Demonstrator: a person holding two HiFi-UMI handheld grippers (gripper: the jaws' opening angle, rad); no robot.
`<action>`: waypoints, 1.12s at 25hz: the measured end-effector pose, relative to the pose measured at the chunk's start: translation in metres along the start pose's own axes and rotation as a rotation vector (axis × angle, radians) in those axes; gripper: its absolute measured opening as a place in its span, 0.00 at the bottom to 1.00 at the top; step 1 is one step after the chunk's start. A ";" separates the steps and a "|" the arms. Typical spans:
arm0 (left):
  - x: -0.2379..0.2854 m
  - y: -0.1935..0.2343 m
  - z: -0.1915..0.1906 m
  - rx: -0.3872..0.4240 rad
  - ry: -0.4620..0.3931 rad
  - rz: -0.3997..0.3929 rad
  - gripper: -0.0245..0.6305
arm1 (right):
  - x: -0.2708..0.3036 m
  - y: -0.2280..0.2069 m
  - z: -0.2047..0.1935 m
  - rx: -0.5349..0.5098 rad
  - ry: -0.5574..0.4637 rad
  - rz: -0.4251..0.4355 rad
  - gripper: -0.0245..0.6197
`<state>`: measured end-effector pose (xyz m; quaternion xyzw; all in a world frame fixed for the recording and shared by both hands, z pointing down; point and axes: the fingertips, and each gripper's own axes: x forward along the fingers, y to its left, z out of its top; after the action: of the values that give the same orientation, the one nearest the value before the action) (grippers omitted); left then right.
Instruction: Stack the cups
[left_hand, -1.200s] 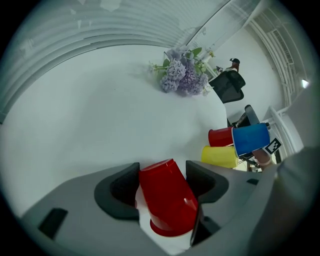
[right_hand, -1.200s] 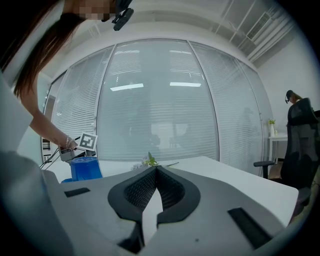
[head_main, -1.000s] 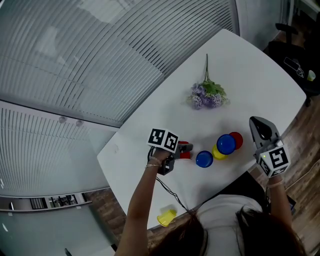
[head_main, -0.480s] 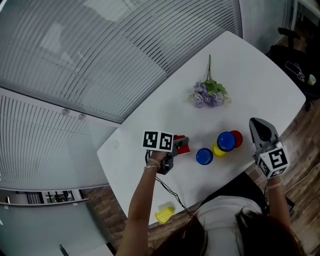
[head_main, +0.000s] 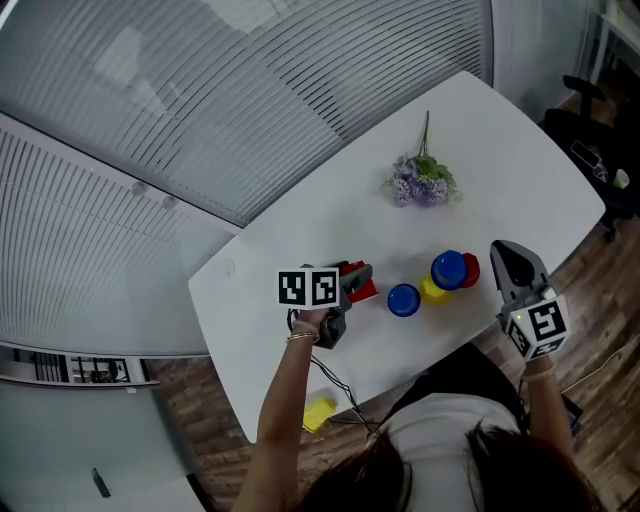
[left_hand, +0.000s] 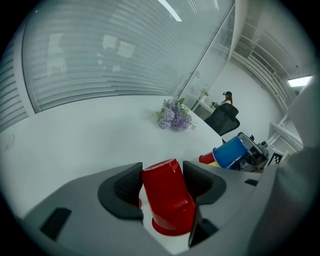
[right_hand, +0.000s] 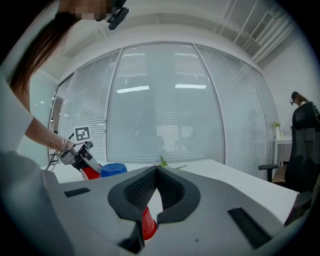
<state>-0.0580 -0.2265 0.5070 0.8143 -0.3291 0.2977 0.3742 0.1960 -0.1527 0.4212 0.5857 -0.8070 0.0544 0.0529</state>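
My left gripper is shut on an upside-down red cup, its pads pressing both sides; the jaws have just been closing on it. The cup hangs tilted just above the white table. To its right stands a lone blue cup. Further right a blue cup sits over a yellow one, with another red cup beside them. My right gripper is shut and empty, just right of that group. Behind its closed jaws in the right gripper view shows a red cup.
A bunch of purple flowers lies at the far side of the table. A yellow object lies on the floor by the near table edge. A black office chair stands beyond the table's far right end.
The left gripper has lifted the red cup off the table and tilted it upward. The right gripper has drifted slightly toward the cups, still shut.
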 end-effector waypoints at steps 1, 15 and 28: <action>-0.004 -0.001 0.001 0.000 -0.022 0.005 0.45 | -0.002 0.002 0.001 -0.001 -0.001 0.001 0.08; -0.056 -0.028 0.017 0.037 -0.367 0.096 0.45 | -0.030 0.031 0.007 -0.027 -0.003 0.033 0.08; -0.095 -0.074 0.022 0.204 -0.684 0.236 0.45 | -0.058 0.058 0.014 -0.069 -0.012 0.070 0.08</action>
<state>-0.0542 -0.1769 0.3950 0.8564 -0.4951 0.0809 0.1226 0.1589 -0.0822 0.3975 0.5552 -0.8287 0.0250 0.0661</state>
